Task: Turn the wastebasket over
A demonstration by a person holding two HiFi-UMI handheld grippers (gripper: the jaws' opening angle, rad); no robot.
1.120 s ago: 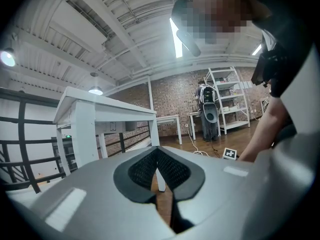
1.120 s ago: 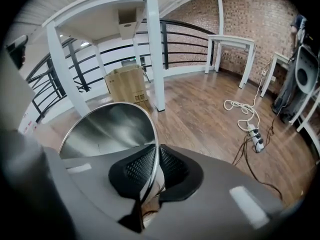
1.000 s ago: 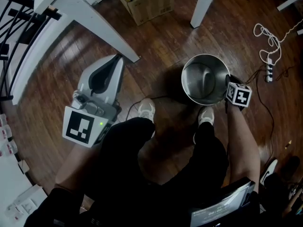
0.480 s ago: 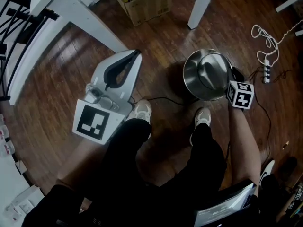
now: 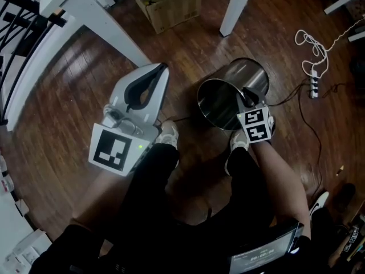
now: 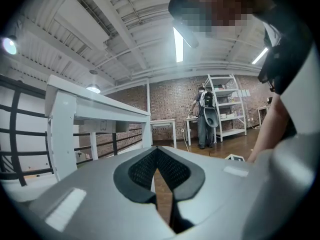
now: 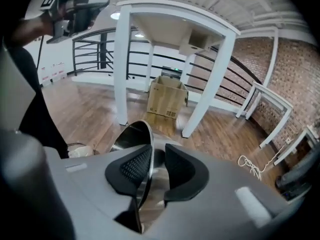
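**A:** Where is the shiny round steel wastebasket right now?

**B:** On the dark wooden floor, just ahead of the person's white shoes. It's tipped well over, with its open mouth facing them. I can't tell whether it rests fully on its side.

**A:** And the right gripper?

**B:** Its jaws are opening with the basket's thin rim between them. The rim lies along one pad and the other pad stands clear of it, so I'd say nothing is really holding the basket.

**A:** What worries you?

**B:** It's only half turned. Let go at that lean, a smooth round can could rock back upright. It could also roll across the boards toward the white table leg or the black cable. Polished steel gives the pads little to bite on for a second grab.

**A:** Could the left gripper help?

**B:** Not from there. Its jaws are together on nothing, and it hangs well apart from the basket, too far to steady it.
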